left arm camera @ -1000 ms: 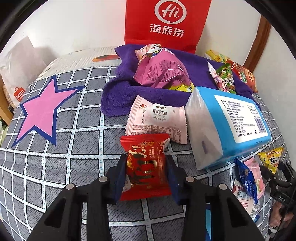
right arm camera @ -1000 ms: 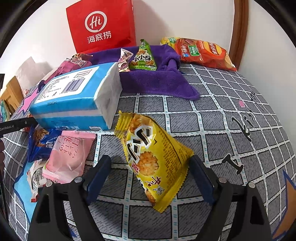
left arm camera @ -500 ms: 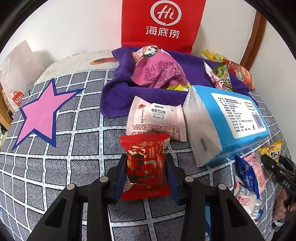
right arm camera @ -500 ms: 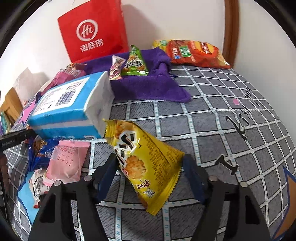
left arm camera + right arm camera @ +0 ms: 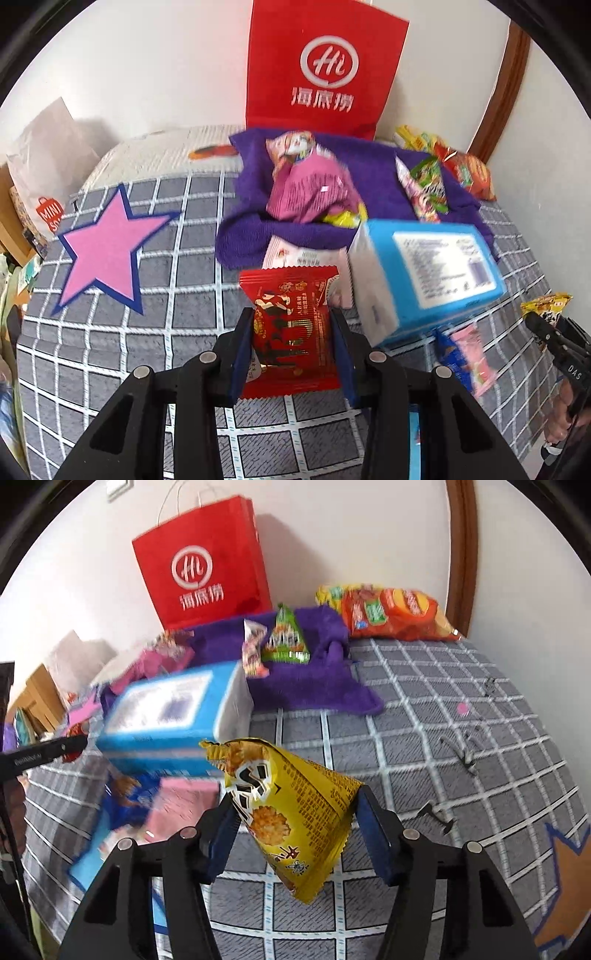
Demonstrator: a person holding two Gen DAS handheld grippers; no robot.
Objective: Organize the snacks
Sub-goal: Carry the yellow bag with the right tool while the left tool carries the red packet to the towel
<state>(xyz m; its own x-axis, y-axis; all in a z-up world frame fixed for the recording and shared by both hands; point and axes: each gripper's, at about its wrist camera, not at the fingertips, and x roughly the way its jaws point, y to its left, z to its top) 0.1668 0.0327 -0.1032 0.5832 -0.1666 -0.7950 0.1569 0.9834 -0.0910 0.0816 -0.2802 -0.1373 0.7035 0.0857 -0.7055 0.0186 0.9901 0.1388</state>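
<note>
My left gripper is shut on a red snack packet and holds it above the grey checked bedspread. My right gripper is shut on a yellow rice-cracker bag, lifted off the bedspread. A purple towel at the back holds a pink bag and small green and pink packets. A red paper bag stands against the wall behind it. The right gripper with its yellow bag also shows at the right edge of the left wrist view.
A blue tissue pack lies between the grippers. Blue and pink packets lie in front of it. A white-pink packet lies by the towel. An orange chip bag lies at the back right. A white Miniso bag stands at the left.
Both grippers have risen with their packets, which now hang clear of the bedspread. The right jaws closed in from wide open onto the yellow bag.
</note>
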